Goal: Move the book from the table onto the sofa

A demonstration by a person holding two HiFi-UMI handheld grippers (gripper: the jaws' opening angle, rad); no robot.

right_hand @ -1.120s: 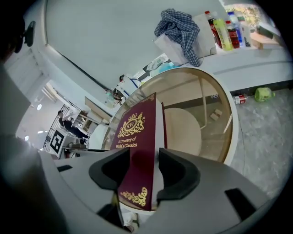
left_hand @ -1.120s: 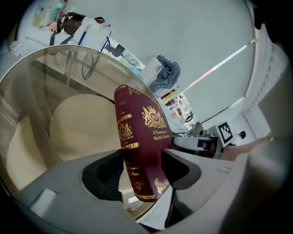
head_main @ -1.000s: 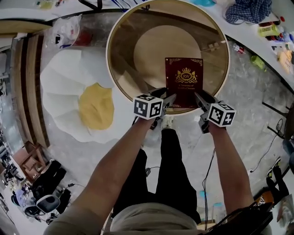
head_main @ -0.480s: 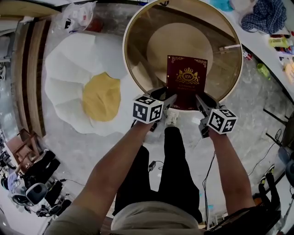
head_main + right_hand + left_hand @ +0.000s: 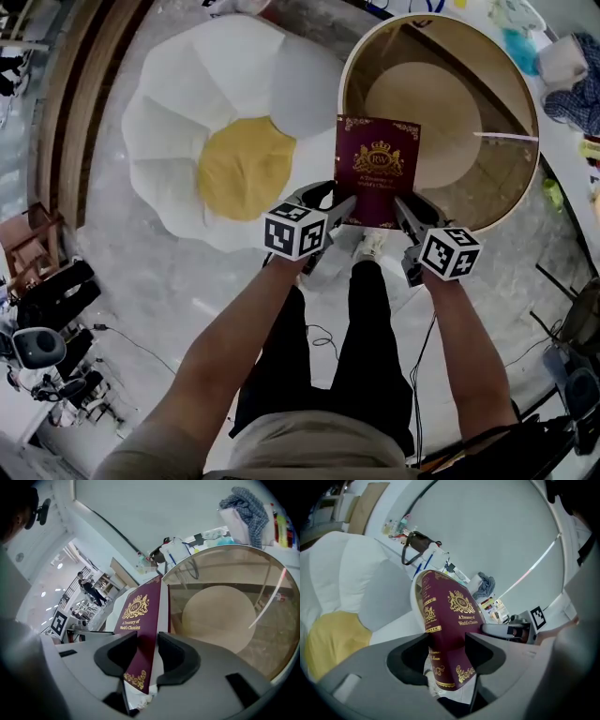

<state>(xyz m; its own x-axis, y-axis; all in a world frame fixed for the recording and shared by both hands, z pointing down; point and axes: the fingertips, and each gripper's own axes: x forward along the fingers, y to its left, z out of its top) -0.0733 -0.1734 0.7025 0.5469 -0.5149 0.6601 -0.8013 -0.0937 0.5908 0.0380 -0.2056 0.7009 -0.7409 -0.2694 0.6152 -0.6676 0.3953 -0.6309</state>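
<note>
Both grippers carry a maroon book (image 5: pixel 377 171) in mid-air. The left gripper (image 5: pixel 339 204) is clamped on its near left corner, and the right gripper (image 5: pixel 405 208), jaws just closing, pinches the near right corner. The book hangs across the left rim of the round glass table (image 5: pixel 487 178), and its left edge reaches toward the white petal-shaped sofa (image 5: pixel 178 122) just beside the table. The sofa's yellow centre (image 5: pixel 246 169) lies near the book. Grey floor (image 5: pixel 187 291) spreads below, with a black office chair (image 5: pixel 37 349) at the lower left. A checked cloth (image 5: pixel 243 503) lies on the counter beyond the table.
</note>
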